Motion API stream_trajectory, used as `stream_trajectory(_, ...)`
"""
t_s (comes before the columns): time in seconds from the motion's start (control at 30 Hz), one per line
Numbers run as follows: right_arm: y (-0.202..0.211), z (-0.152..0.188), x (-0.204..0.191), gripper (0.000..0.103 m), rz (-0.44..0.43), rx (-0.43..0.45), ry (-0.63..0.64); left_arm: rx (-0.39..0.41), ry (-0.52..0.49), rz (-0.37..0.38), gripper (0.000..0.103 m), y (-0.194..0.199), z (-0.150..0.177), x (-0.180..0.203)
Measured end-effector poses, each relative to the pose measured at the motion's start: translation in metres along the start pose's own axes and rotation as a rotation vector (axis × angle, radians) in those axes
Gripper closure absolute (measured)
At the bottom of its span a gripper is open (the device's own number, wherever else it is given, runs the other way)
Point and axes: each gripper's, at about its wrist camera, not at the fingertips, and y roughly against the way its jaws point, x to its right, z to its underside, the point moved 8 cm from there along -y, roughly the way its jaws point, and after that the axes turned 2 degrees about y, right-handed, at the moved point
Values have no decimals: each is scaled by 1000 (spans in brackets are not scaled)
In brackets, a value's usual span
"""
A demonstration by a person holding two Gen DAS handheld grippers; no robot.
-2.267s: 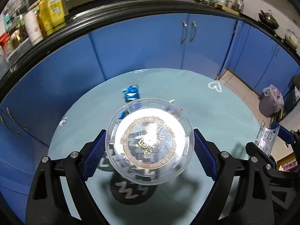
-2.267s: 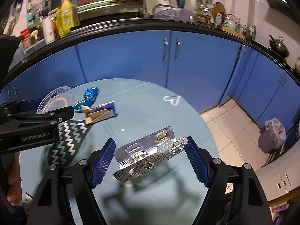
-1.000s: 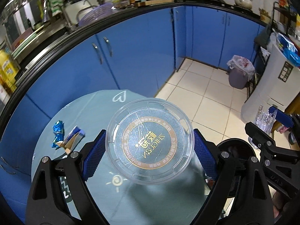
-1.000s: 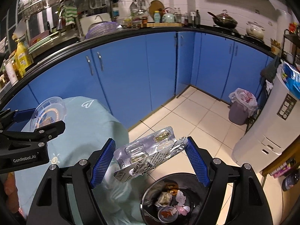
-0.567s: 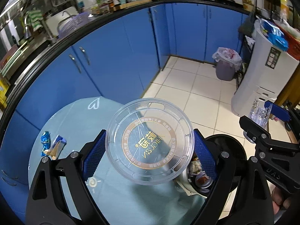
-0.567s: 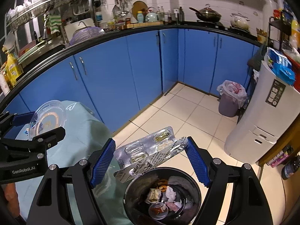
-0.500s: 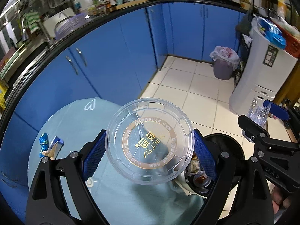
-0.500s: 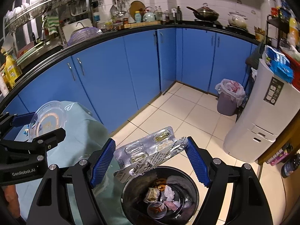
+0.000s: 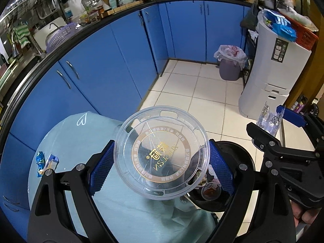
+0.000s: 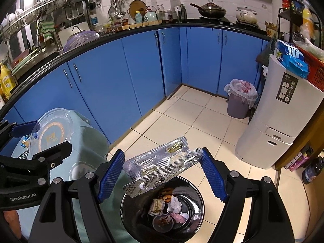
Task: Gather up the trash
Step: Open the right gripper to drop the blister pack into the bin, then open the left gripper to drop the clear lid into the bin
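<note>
Black trash bin (image 10: 129, 206) holds wrappers, cups. Right gripper (image 10: 162, 171) pinches blister packs (image 10: 160, 169) above it; left gripper (image 9: 161, 163) clamps clear lid (image 9: 161, 151).

Home kitchen, blue cabinets (image 10: 113, 85), wok (image 10: 210, 10), dish rack (image 10: 40, 8)

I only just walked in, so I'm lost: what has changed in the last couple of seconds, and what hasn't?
Both grippers swung away from over the table toward the black trash bin, which was out of sight earlier. The right gripper now holds its blister packs above the bin's opening; the left gripper has the clear plastic lid at the bin's edge. Nothing was let go. The blue wrapper stays on the table.
</note>
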Motion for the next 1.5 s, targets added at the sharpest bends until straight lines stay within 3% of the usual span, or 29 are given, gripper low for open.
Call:
stream_trajectory(0.8, 2, 14, 26, 25, 33, -24, -25, 20, -35, 0, 16, 9, -8, 13)
stream_trajectory(1.03, 5, 16, 36, 15, 12, -18, -53, 24, -44, -2, 15, 12, -10, 17)
stream_trajectory(1.27, 10, 16, 72, 14, 98, -3, -135, 27, -59, 1, 15, 14, -11, 26)
stream_trajectory(1.5, 15, 20, 96, 14, 128, -3, -186, 21, -74, 13, 15, 15, -11, 36)
